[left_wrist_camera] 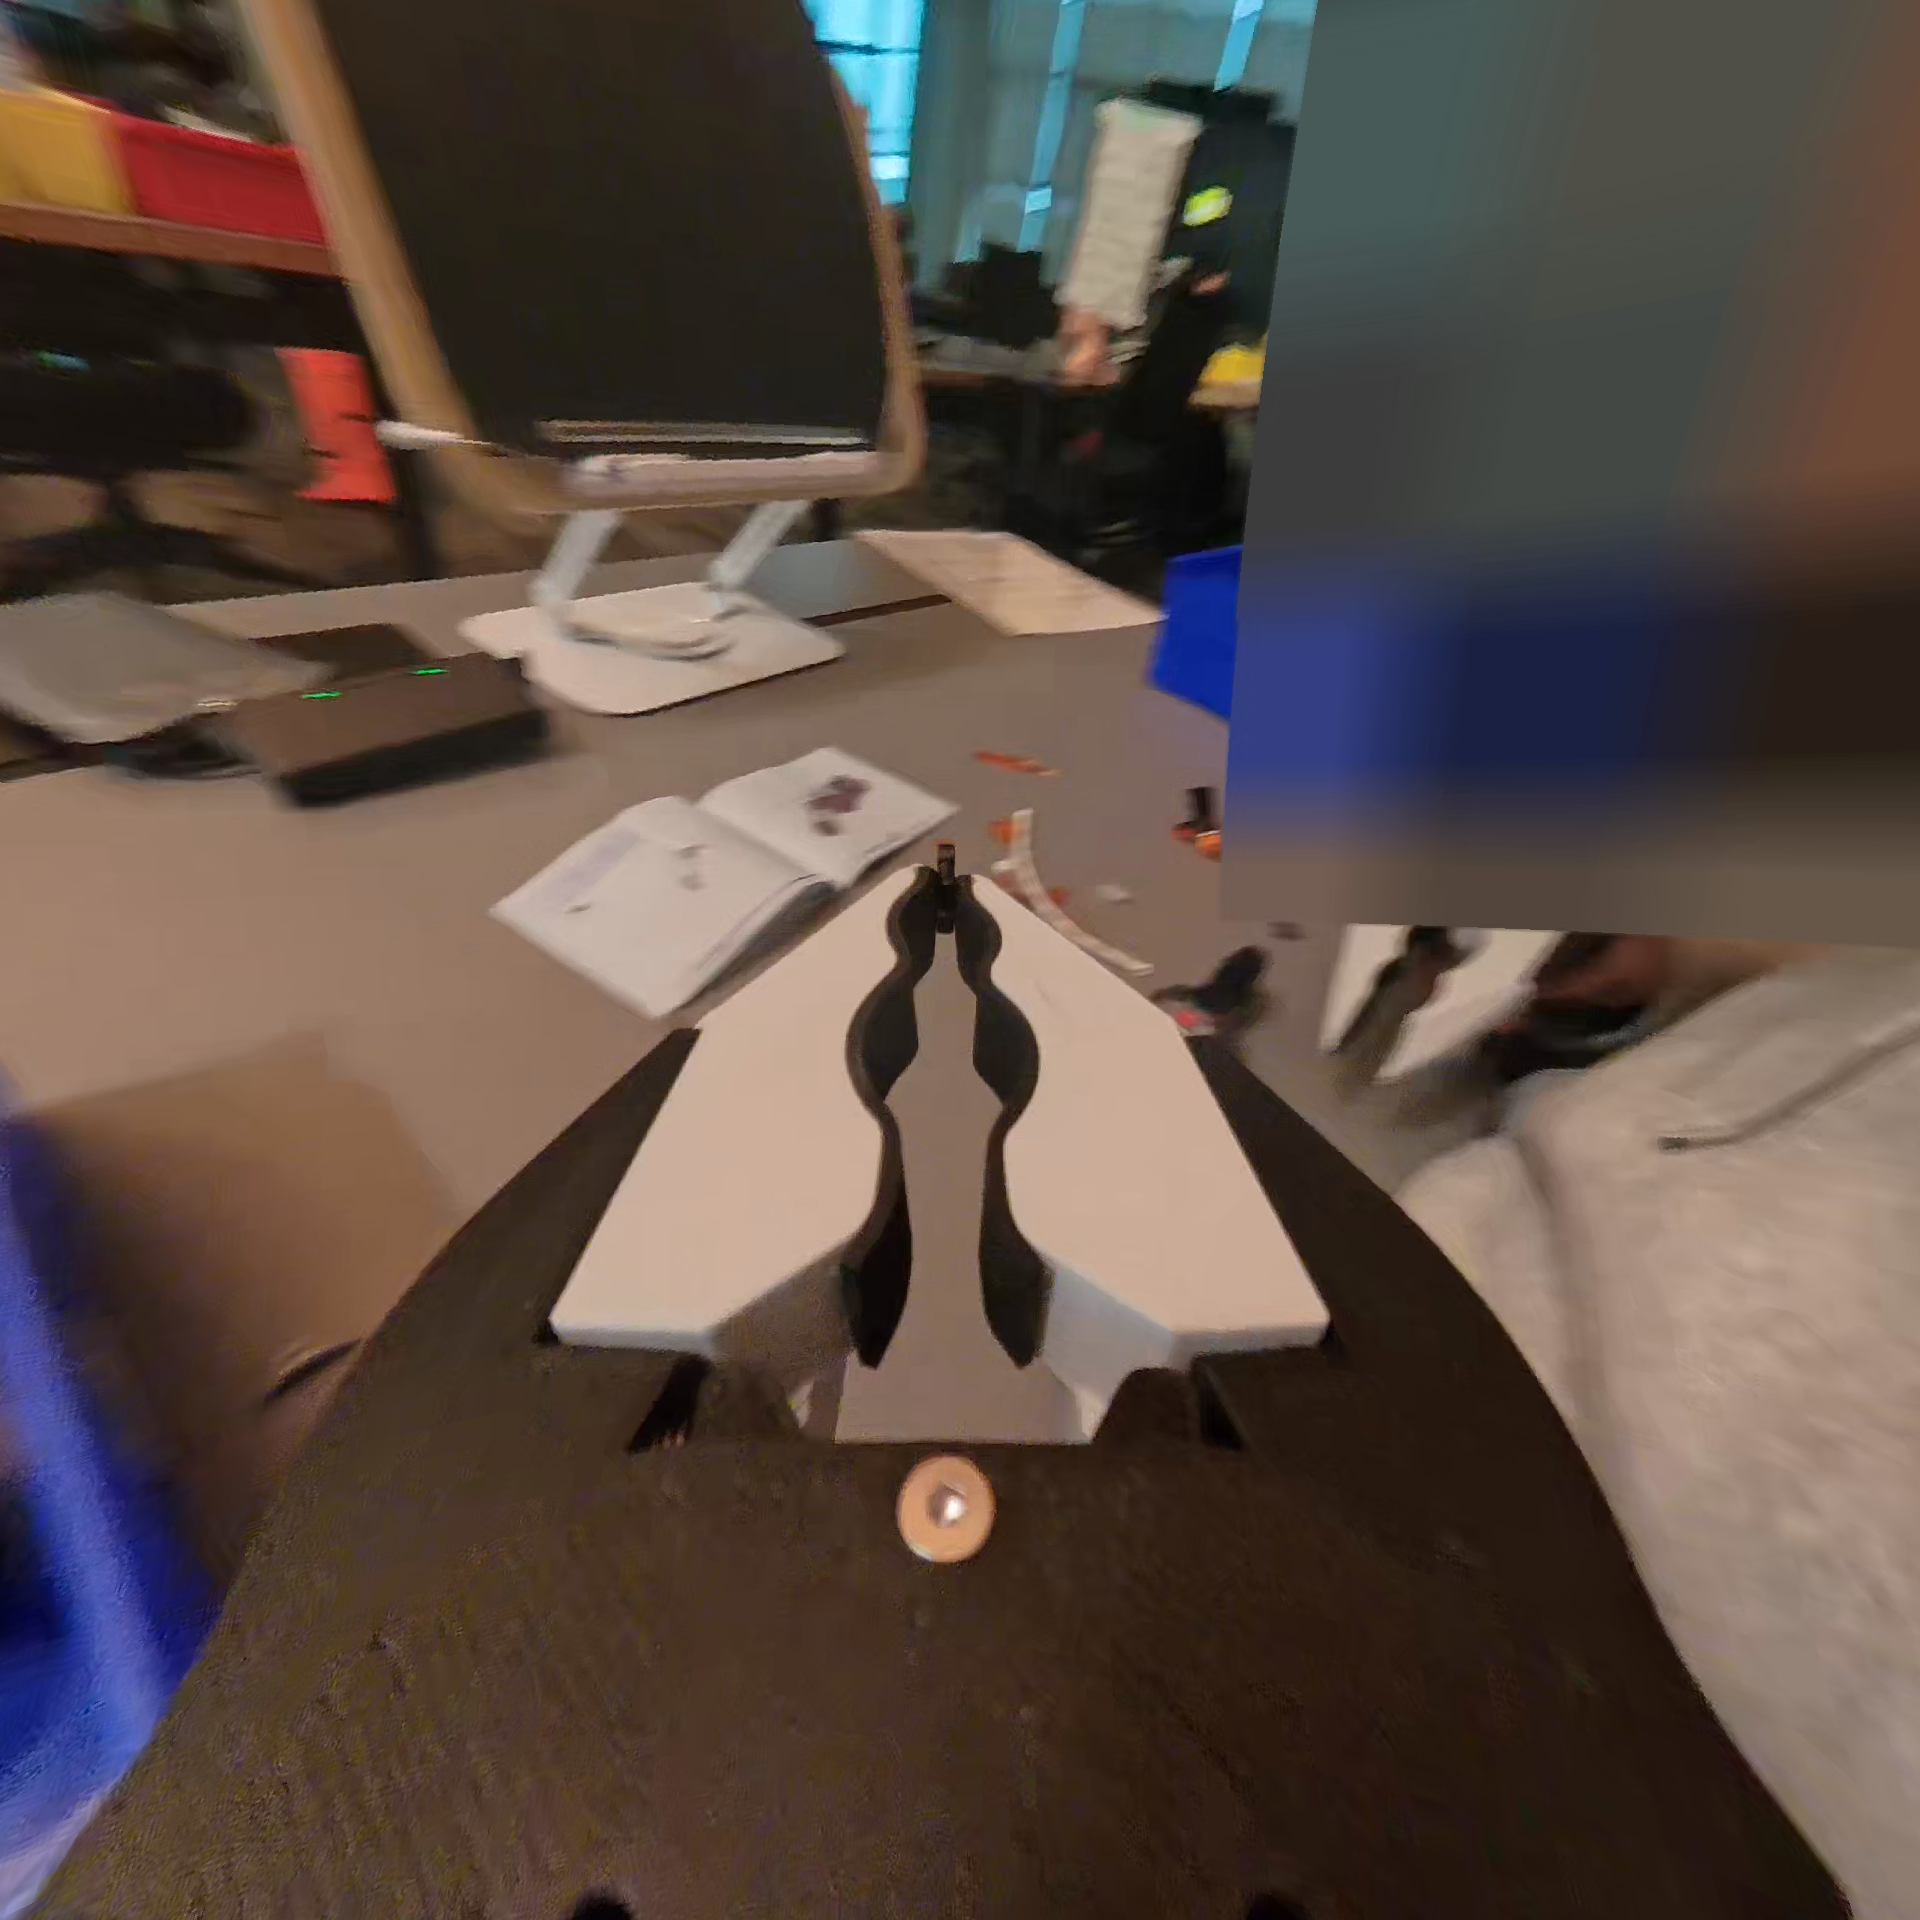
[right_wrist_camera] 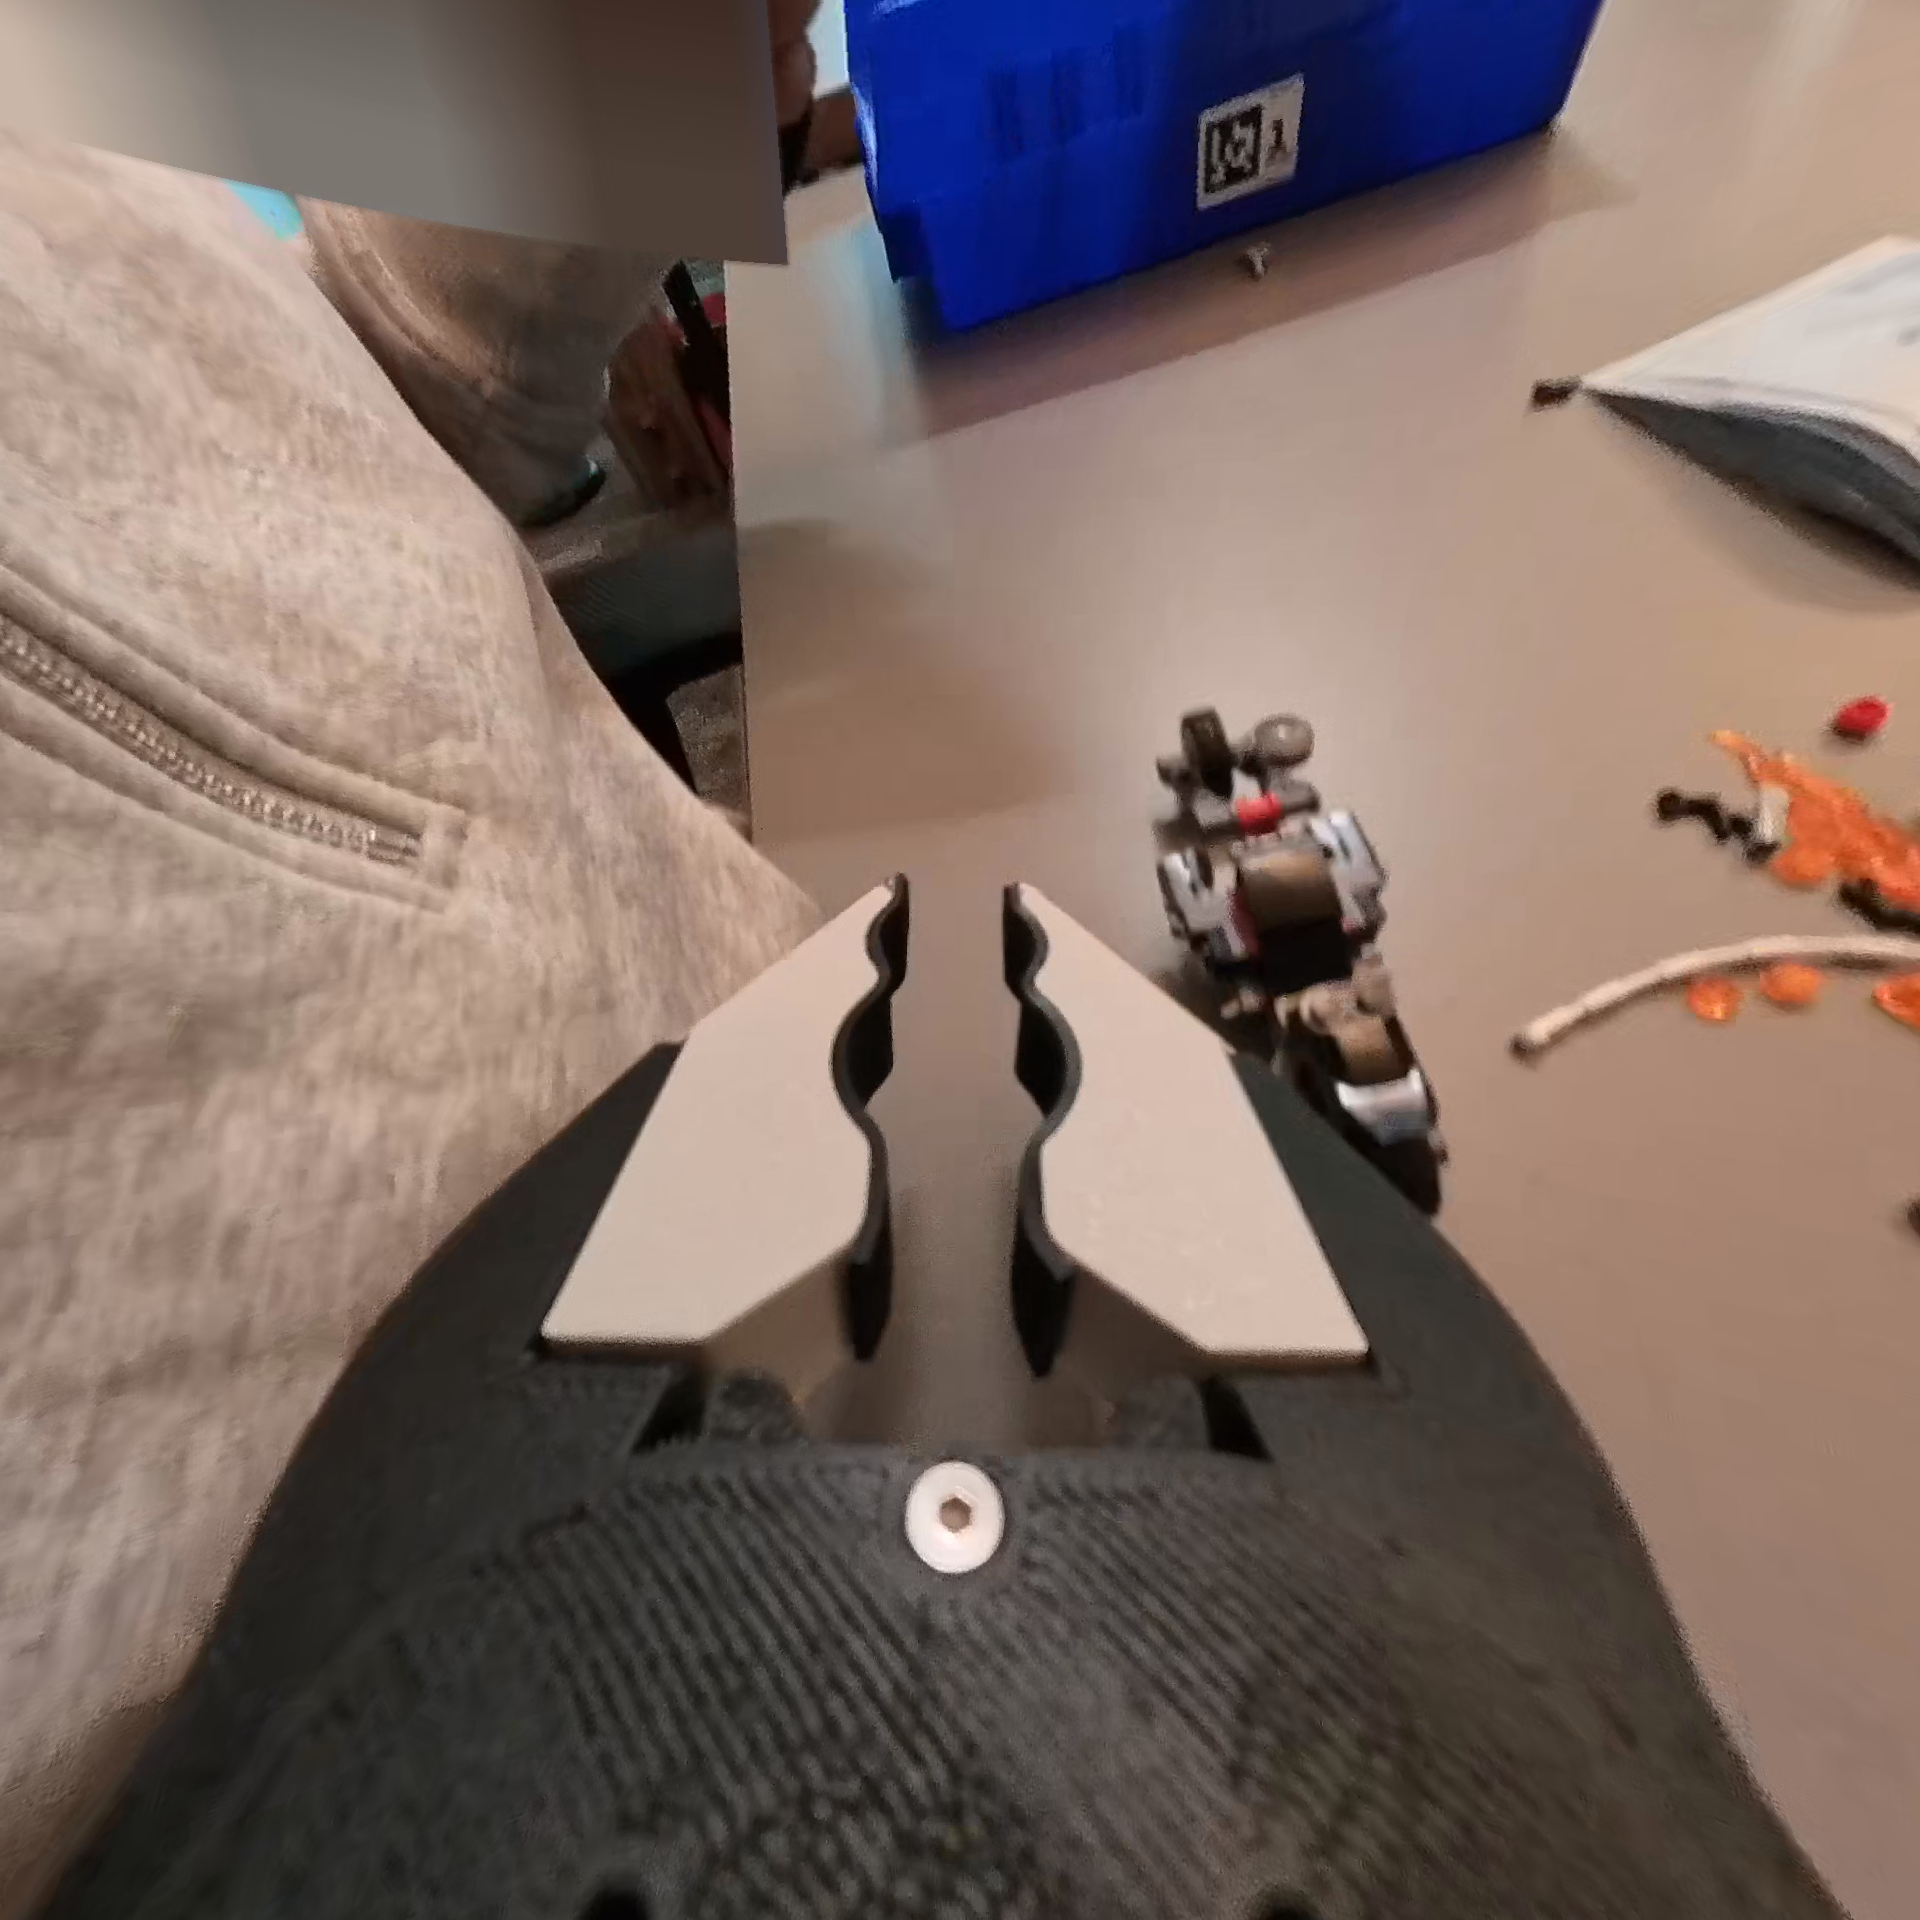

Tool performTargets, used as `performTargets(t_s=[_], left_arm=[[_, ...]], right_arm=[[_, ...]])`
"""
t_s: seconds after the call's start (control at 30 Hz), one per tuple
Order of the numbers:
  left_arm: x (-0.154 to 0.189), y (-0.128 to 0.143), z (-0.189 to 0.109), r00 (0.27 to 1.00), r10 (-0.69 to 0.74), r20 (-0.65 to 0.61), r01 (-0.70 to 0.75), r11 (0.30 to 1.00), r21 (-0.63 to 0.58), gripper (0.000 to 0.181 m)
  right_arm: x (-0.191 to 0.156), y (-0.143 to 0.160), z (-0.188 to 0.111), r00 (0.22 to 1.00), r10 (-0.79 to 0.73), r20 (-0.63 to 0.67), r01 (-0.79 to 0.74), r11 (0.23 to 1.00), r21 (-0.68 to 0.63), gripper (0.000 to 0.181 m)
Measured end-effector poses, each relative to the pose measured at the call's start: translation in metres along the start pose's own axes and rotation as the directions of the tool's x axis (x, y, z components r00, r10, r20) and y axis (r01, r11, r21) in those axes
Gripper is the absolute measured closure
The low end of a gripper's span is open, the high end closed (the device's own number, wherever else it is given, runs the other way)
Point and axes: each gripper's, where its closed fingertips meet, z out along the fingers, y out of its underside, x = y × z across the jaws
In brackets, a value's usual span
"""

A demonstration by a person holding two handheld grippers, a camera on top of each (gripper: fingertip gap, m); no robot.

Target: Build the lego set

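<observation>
Bin [right_wrist_camera: 1195, 156] bears square code label [right_wrist_camera: 1250, 140].

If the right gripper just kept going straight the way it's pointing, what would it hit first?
Probably bare table: the open right gripper holds nothing, and the lego motorcycle sits off to its right. The blue bin lies farther on.

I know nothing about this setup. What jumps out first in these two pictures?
The small grey and black lego motorcycle stands on the brown table, just right of the right gripper, whose jaws are open and empty. Orange pieces lie scattered to its right, with a blue bin behind. In the left wrist view, the left gripper pinches a tiny dark piece before an open booklet.
</observation>
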Motion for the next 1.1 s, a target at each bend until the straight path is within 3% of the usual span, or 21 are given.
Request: performTargets(t_s=[0.1, 0.27, 0.5, 0.6, 0.73, 0.93, 1.1], left_arm=[[-0.02, 0.003, -0.009, 0.985, 0.069, 0.159, -0.069, 0.998, -0.005, 0.18], [-0.041, -0.005, -0.031, 0.953, 0.048, 0.298, -0.101, 0.981, 0.166, 0.18], [-0.058, 0.0, -0.062, 0.923, 0.022, 0.384, -0.145, 0.945, 0.293, 0.18], [-0.064, 0.004, -0.076, 0.916, 0.005, 0.402, -0.132, 0.948, 0.289, 0.18], [-0.065, -0.001, -0.099, 0.922, -0.042, 0.385, -0.11, 0.925, 0.364, 0.18], [-0.068, 0.001, -0.107, 0.915, -0.045, 0.401, -0.113, 0.926, 0.361, 0.18], [-0.067, 0.003, -0.1, 0.926, -0.052, 0.373, -0.092, 0.929, 0.357, 0.18]], right_arm=[[-0.005, -0.033, 0.016, 0.999, -0.043, 0.005, 0.043, 0.997, 0.07, 0.162], [0.003, -0.125, 0.068, 0.997, -0.039, -0.065, 0.056, 0.956, 0.287, 0.165], [0.057, -0.123, 0.197, 0.982, -0.045, -0.183, 0.027, 0.995, -0.099, 0.146], [0.089, -0.13, 0.24, 0.961, -0.114, -0.252, 0.075, 0.984, -0.161, 0.154], [0.115, -0.134, 0.287, 0.959, -0.153, -0.237, 0.102, 0.971, -0.214, 0.149], [0.127, -0.135, 0.306, 0.959, -0.183, -0.217, 0.123, 0.957, -0.263, 0.174], [0.093, -0.113, 0.278, 0.972, -0.199, -0.122, 0.149, 0.931, -0.334, 0.174]])
